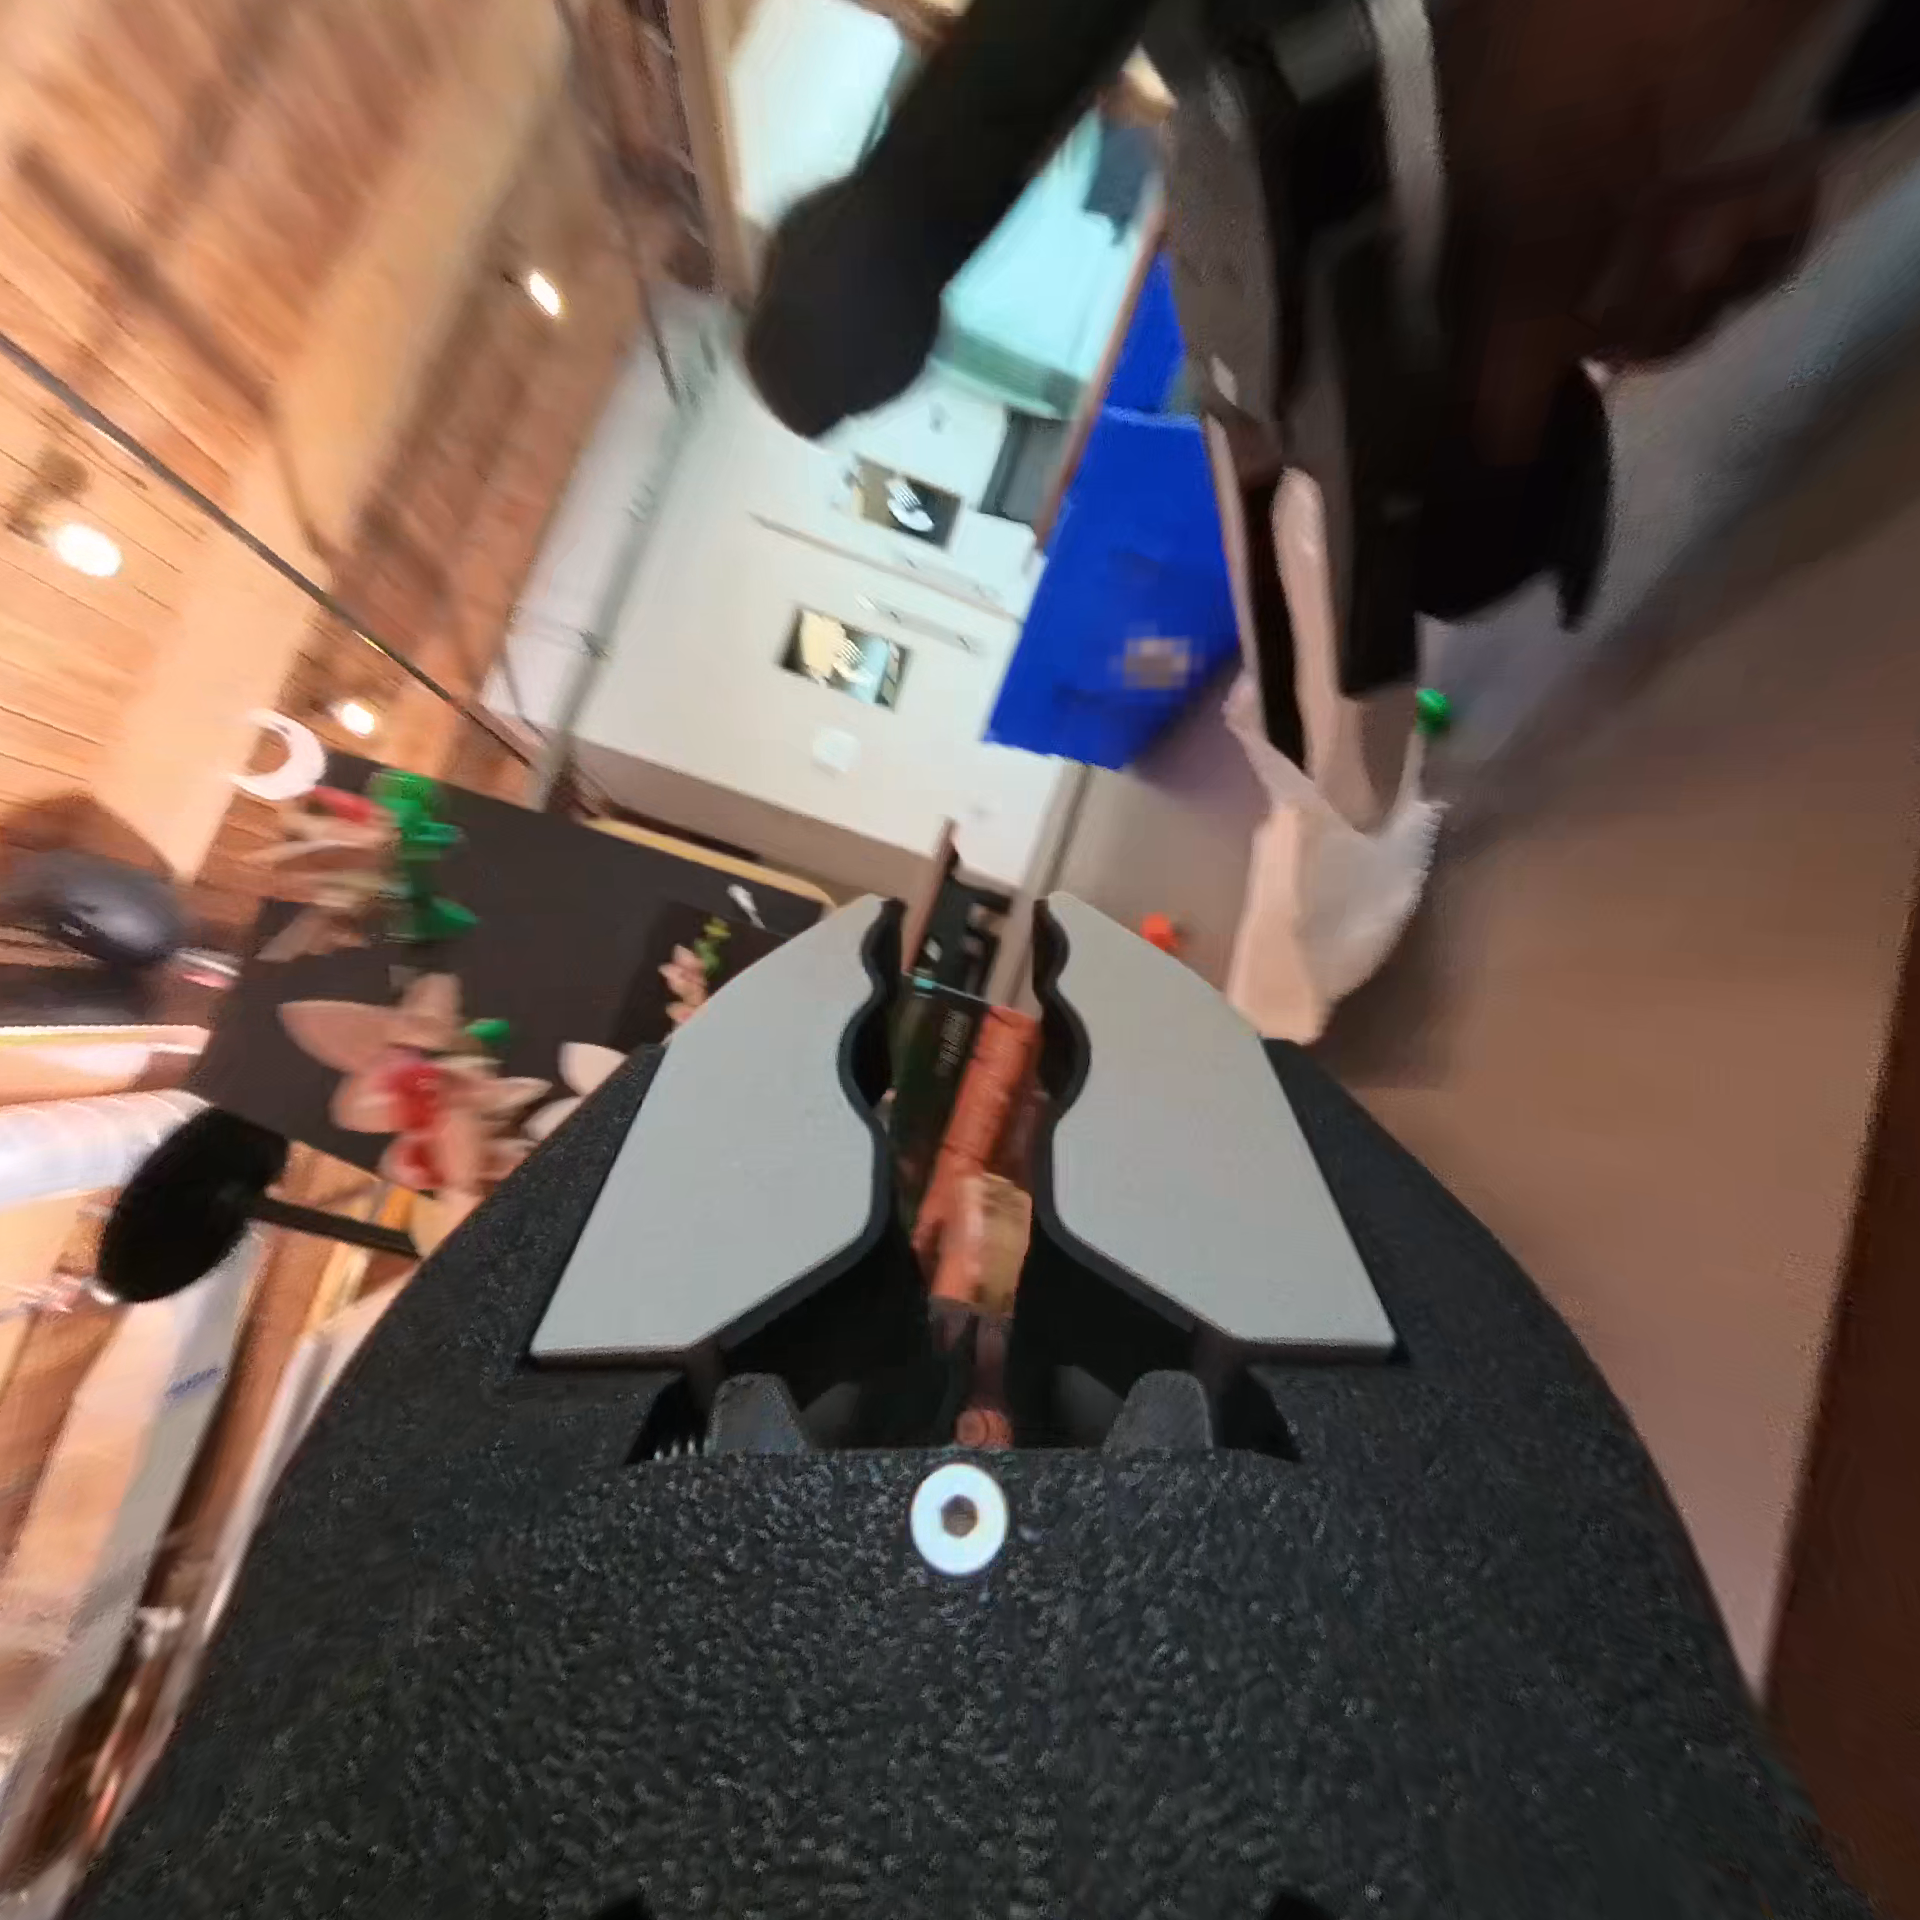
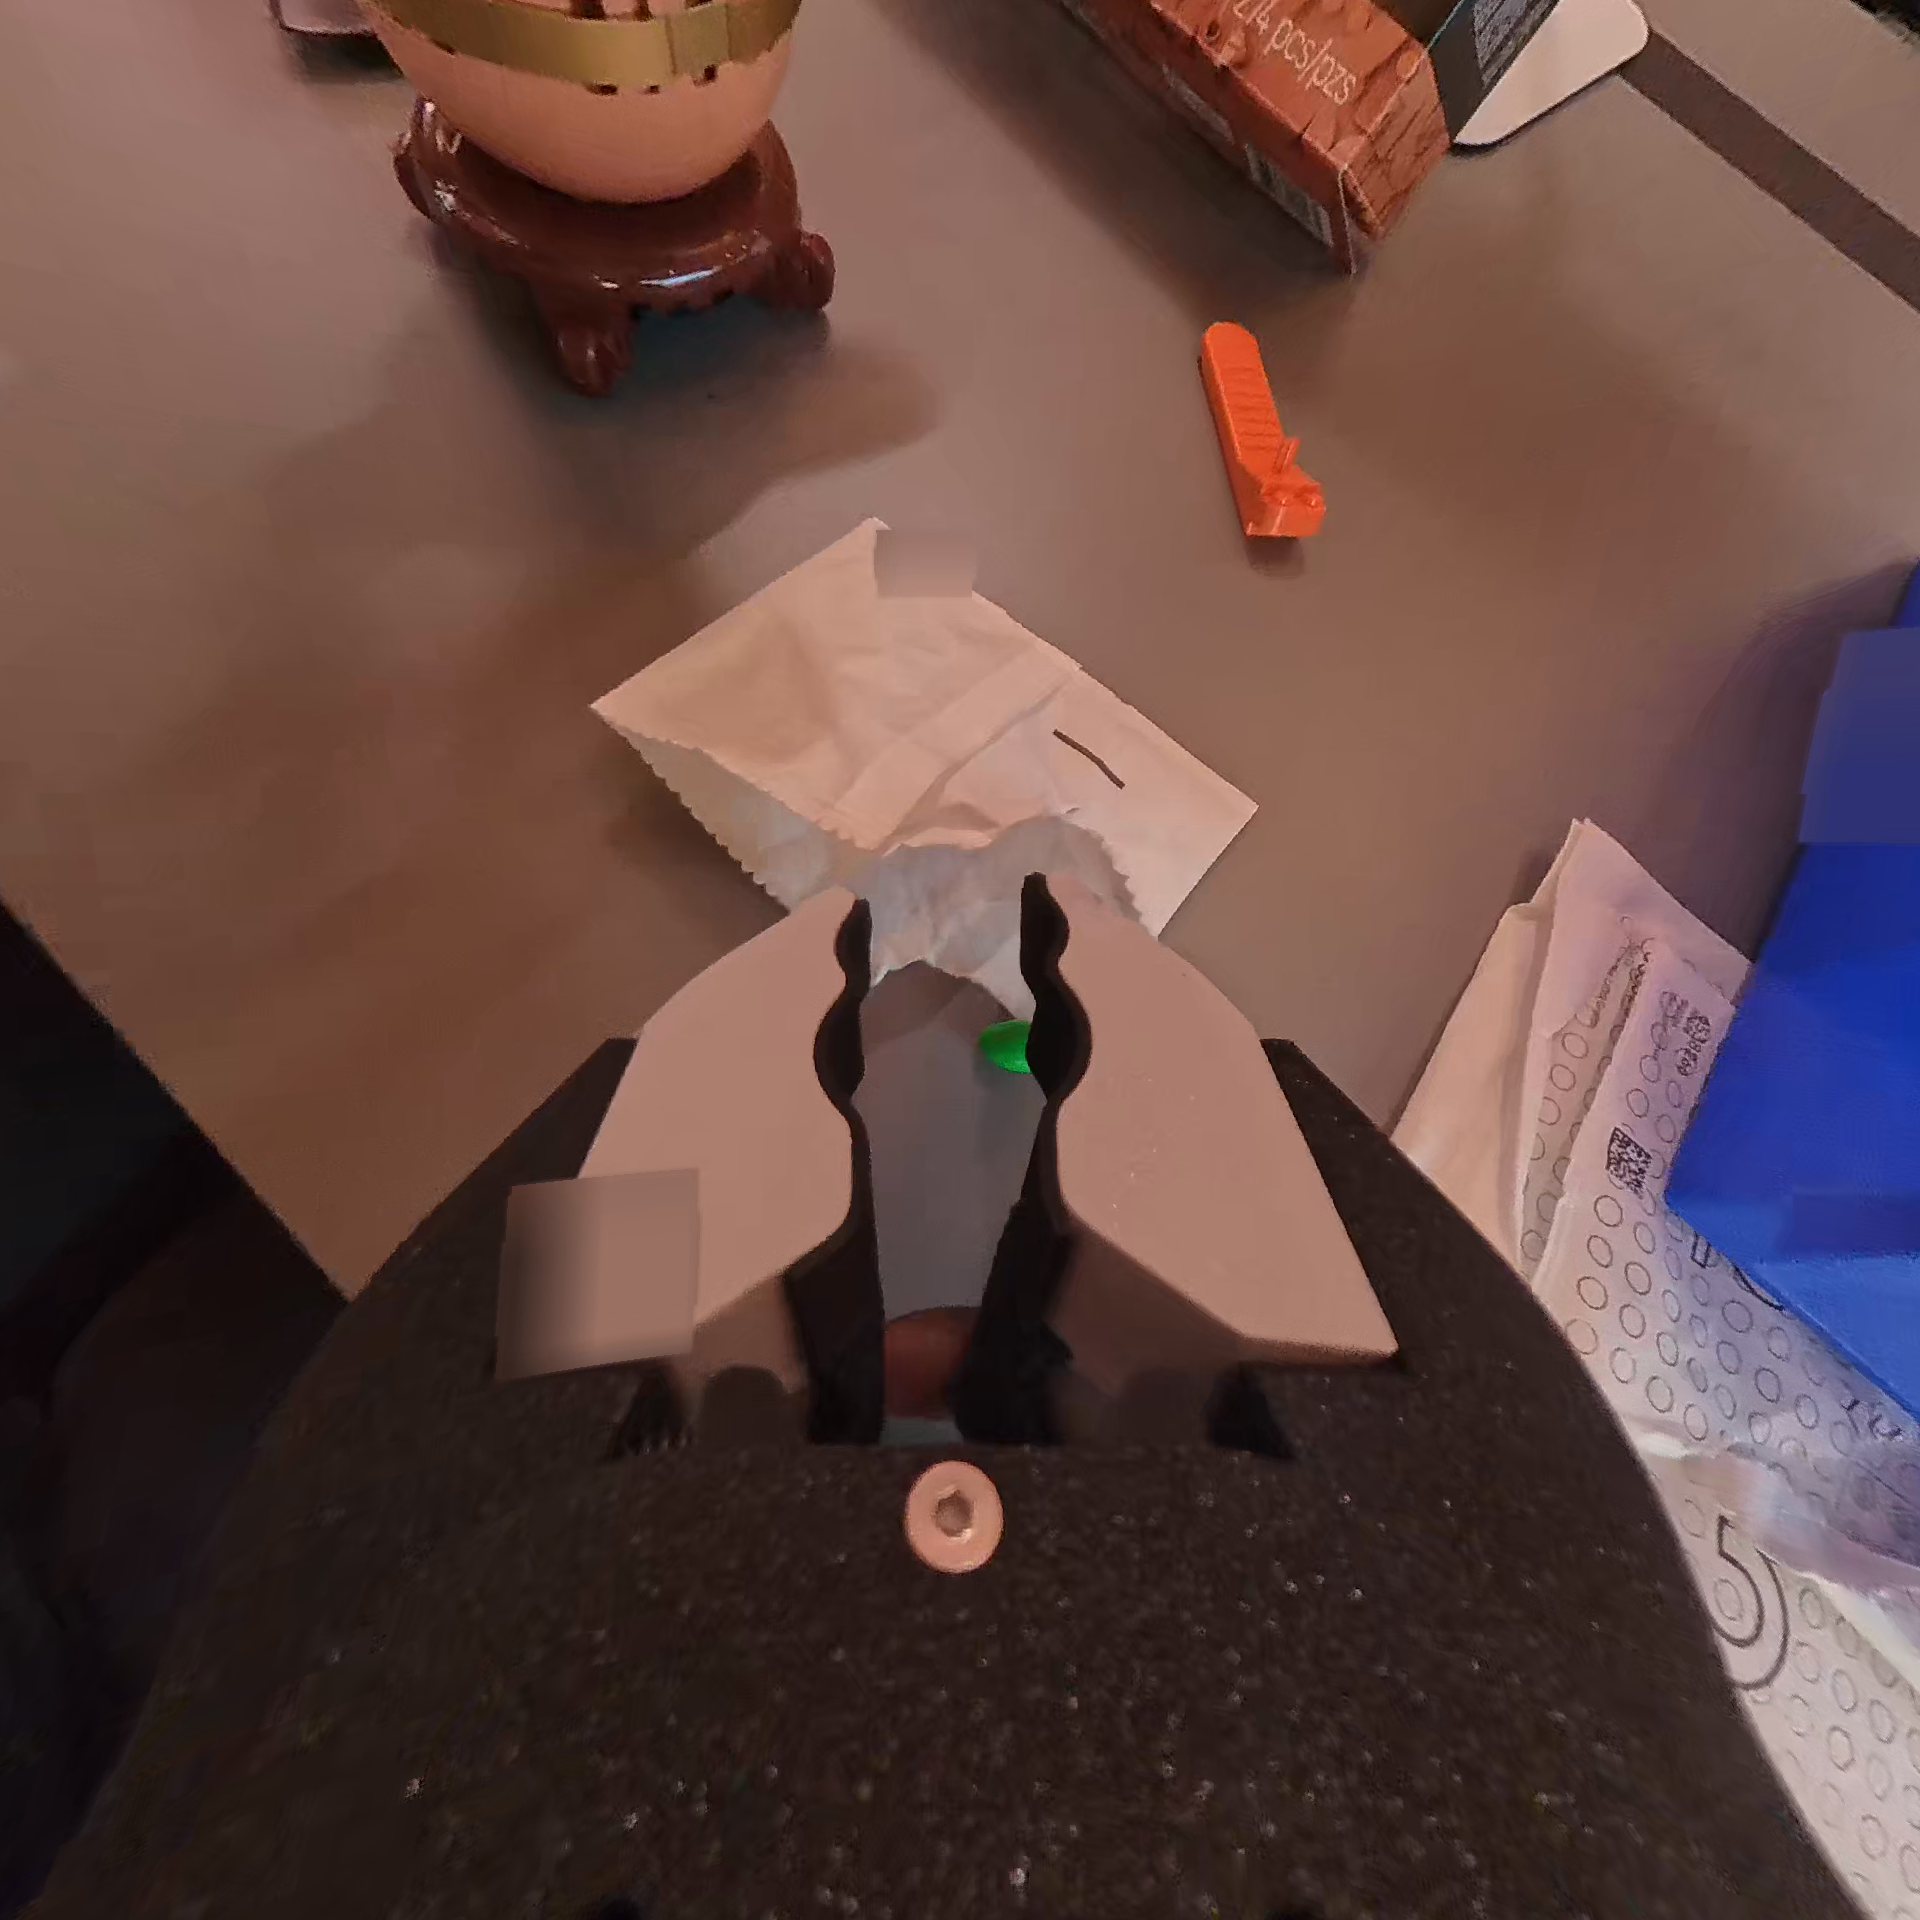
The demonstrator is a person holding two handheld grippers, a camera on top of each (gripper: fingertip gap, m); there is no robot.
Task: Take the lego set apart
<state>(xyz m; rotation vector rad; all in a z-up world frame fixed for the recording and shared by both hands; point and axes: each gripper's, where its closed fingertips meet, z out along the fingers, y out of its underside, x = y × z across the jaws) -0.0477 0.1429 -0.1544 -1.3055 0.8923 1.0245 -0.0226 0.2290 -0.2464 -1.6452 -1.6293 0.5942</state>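
Right hand-held gripper (image 2: 940,914) part open, empty; green lego piece (image 2: 1004,1044) on table between fingers, paper bag (image 2: 914,727) ahead.

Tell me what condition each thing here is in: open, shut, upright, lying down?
Left tool: nearly shut, gripping nothing visible.
Right tool: open, over the bag's mouth.
White paper bag: torn open, lying flat.
Pink egg-shaped vase: upright on brown stand.
Orange brick separator: lying flat.
Brown cardboard box: on its side.

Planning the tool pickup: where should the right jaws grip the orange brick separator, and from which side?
Grip the orange brick separator across its narrow width at mid-body, coming straight down from above. It lies flat on the table, long and slim, with bare surface on both long sides.
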